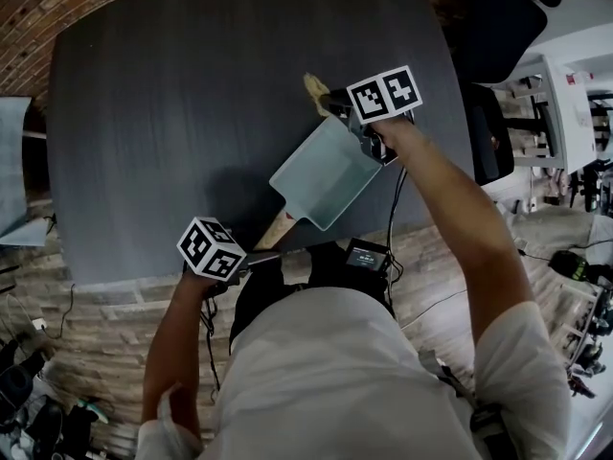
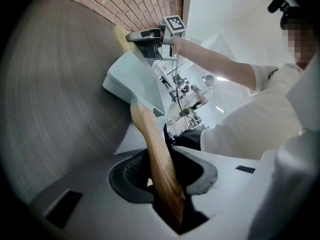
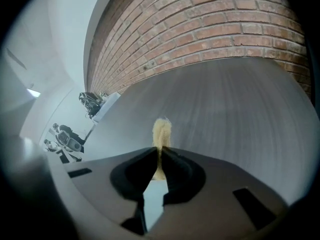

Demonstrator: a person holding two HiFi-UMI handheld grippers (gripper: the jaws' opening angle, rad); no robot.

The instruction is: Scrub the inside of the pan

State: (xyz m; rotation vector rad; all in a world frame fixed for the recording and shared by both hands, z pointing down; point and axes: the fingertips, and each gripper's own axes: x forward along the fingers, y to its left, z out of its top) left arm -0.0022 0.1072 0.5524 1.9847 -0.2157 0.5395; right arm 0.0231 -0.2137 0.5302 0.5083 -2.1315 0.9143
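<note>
Lab or workshop: brick wall (image 3: 210, 34), dark worktable (image 1: 192, 113), shelves of gear (image 1: 565, 103), floor cables (image 1: 436, 307).

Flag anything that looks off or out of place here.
Nothing is spilled or damaged. One oddity: the yellow sponge in the right tongs sits beyond the far rim of the pan, over the table, not inside it.

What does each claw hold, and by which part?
Left claw: the pan, by its wooden handle. Right claw: the yellow scrubber, pinched at its near end.
</note>
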